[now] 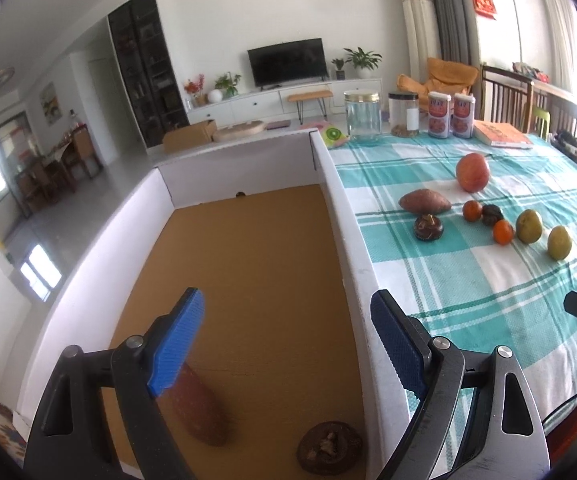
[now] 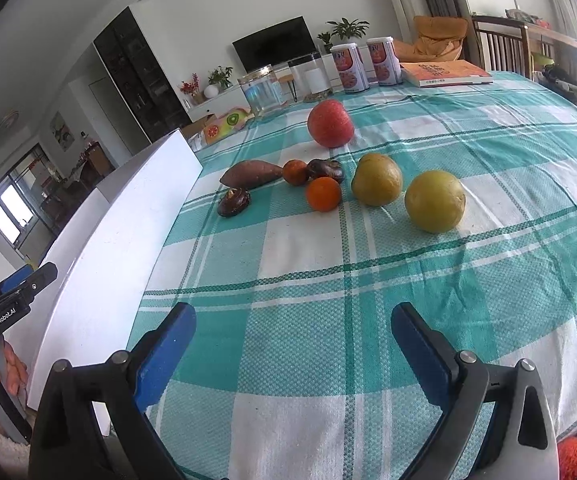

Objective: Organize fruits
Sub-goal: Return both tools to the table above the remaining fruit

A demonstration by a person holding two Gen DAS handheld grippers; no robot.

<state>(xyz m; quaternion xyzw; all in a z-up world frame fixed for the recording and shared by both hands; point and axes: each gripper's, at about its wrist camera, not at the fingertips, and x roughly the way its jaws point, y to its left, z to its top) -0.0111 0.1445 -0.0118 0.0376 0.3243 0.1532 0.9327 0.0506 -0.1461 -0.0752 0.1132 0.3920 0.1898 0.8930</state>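
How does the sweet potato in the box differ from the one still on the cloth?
The sweet potato in the box lies on the brown floor of the box, partly hidden behind the left gripper's finger; the sweet potato on the cloth lies on the checked tablecloth among other produce, in full view. Both are reddish-brown and elongated.

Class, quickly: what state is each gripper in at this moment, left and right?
Left gripper: open, holding nothing, above the box.
Right gripper: open, holding nothing, above the tablecloth.
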